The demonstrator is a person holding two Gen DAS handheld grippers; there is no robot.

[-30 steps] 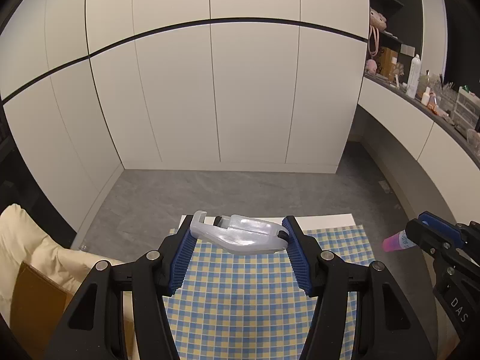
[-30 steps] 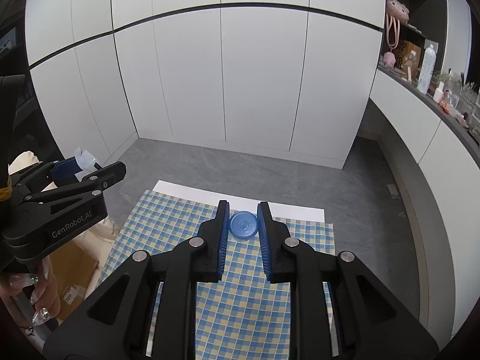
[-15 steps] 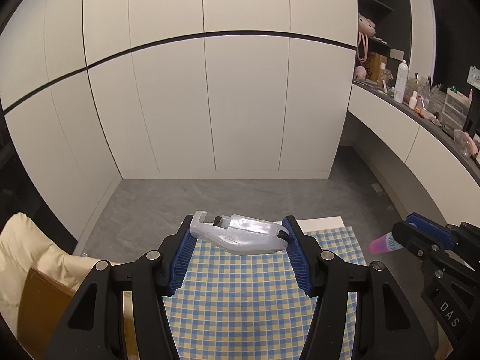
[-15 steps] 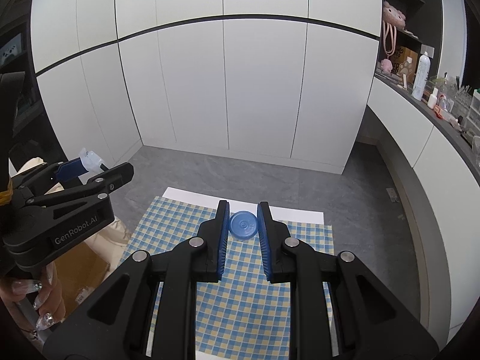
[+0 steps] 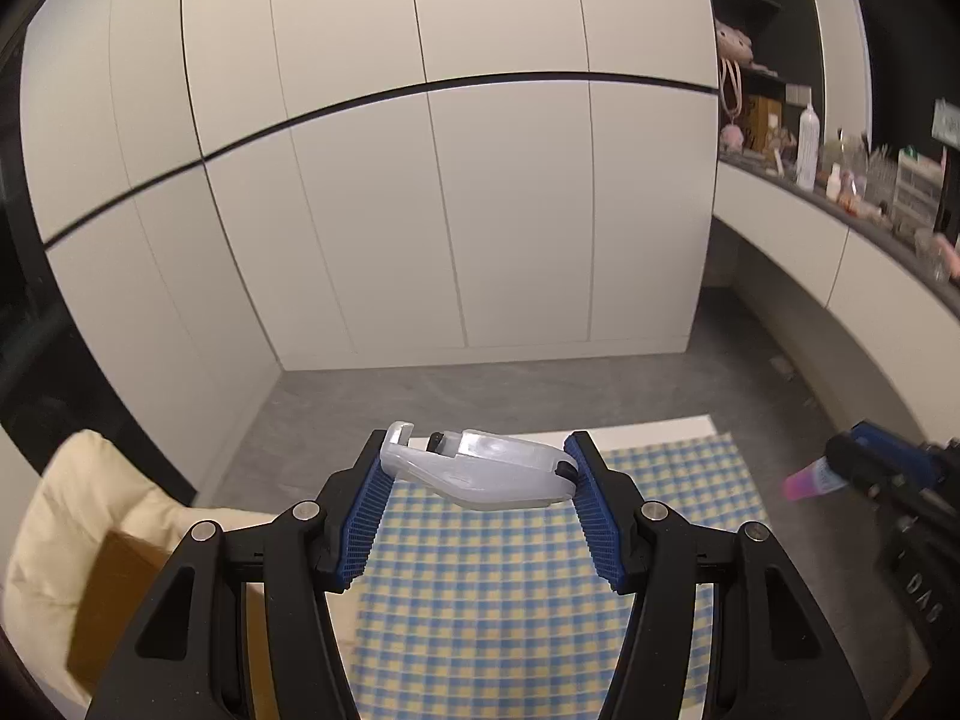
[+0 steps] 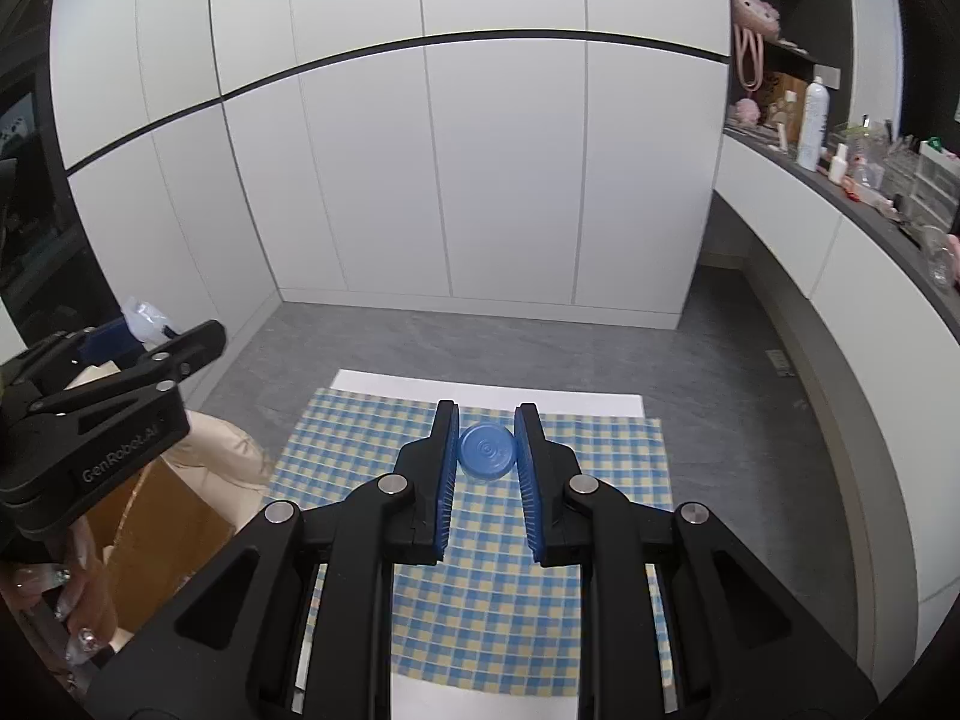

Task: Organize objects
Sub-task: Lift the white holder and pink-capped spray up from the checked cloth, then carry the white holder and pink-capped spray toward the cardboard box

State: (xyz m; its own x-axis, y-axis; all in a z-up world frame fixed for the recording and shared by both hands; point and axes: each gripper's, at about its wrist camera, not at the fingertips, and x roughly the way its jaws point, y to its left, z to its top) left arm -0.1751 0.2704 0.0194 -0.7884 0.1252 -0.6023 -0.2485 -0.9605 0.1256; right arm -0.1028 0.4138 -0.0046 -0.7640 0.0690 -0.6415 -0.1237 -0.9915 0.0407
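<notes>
From your left wrist view, your left gripper clamps a translucent plastic piece crosswise above the checked cloth, likely lifted clear for sorting. From your right wrist view, your right gripper pinches a bottle by its blue cap above the same cloth. No container shows its contents clearly.
</notes>
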